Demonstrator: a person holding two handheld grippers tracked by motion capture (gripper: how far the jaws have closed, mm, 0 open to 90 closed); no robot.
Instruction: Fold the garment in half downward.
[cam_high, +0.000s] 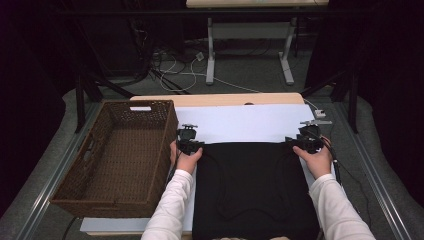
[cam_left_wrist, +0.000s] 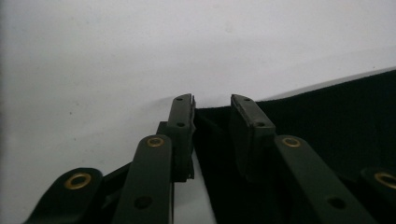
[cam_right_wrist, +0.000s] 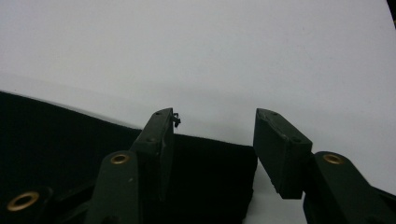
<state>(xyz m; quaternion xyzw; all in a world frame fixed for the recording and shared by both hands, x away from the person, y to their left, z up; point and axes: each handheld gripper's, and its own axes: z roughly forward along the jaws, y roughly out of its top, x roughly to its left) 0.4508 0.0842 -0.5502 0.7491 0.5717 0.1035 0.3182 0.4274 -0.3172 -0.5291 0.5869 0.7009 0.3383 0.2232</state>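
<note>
A black cloth (cam_high: 255, 190) lies flat on a white sheet (cam_high: 245, 122) that covers the table. My left gripper (cam_high: 190, 145) sits at the cloth's far left corner. In the left gripper view the jaws (cam_left_wrist: 212, 105) straddle that corner of the cloth (cam_left_wrist: 327, 107), with a narrow gap still between the pads, so it is open. My right gripper (cam_high: 300, 141) sits at the far right corner. In the right gripper view its jaws (cam_right_wrist: 217, 123) stand wider apart, open, with the corner of the cloth (cam_right_wrist: 56, 135) lying between them.
A large brown wicker basket (cam_high: 162, 165) stands at the table's left, close beside my left hand. White sheet stretches beyond the cloth to the table's far edge. Desk legs and cables are on the floor behind.
</note>
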